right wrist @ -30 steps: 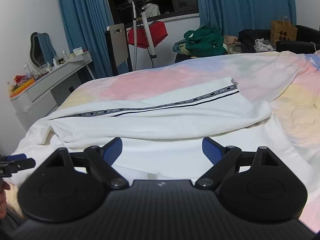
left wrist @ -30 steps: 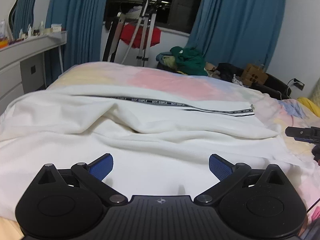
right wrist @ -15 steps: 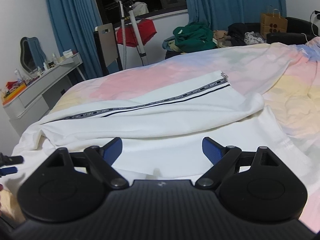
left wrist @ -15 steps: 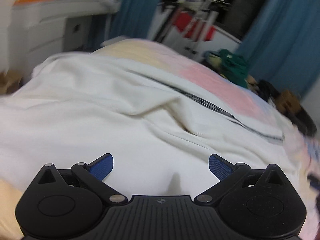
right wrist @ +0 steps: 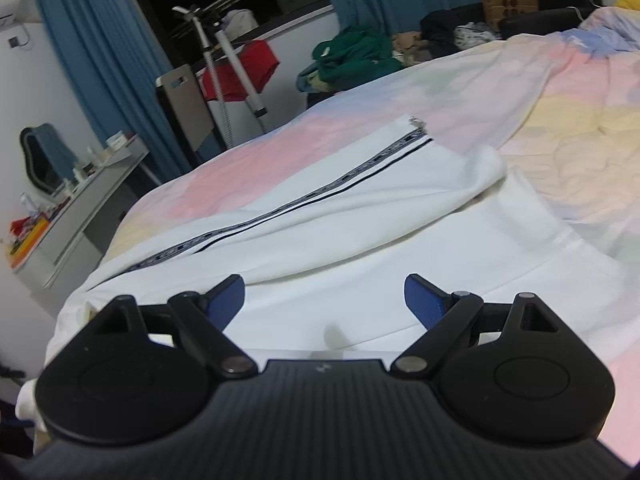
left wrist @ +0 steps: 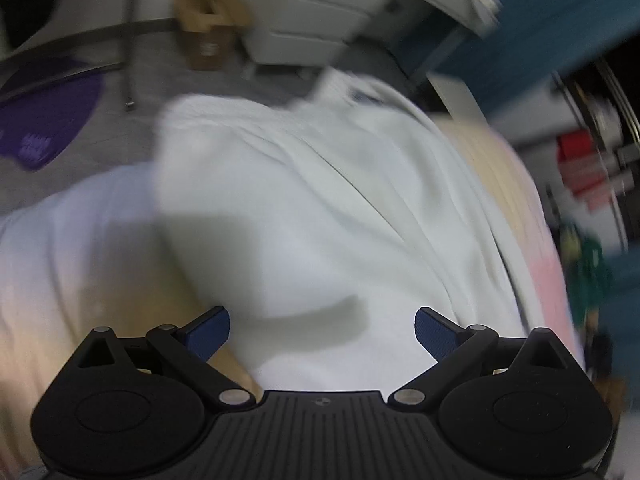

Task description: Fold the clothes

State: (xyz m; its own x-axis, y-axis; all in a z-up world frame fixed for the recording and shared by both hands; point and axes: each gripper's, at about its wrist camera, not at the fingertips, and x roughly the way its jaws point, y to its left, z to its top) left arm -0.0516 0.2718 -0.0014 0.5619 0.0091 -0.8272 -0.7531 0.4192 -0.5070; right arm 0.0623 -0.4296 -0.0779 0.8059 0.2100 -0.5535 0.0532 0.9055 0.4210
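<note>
Left hand-held gripper (left wrist: 322, 330) wide apart (empty) | right hand-held gripper (right wrist: 324, 300) likewise, over white garment (right wrist: 360, 240)

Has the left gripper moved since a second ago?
Yes. The left gripper has swung left and tilted down: the white dresser, earlier at the left edge, now sits top centre.

Left view motion-blurred, right sharp, fisheye-warped edges

left claw (left wrist: 322, 330) swung leftward toward garment's (left wrist: 304, 216) end, right view tilted
</note>
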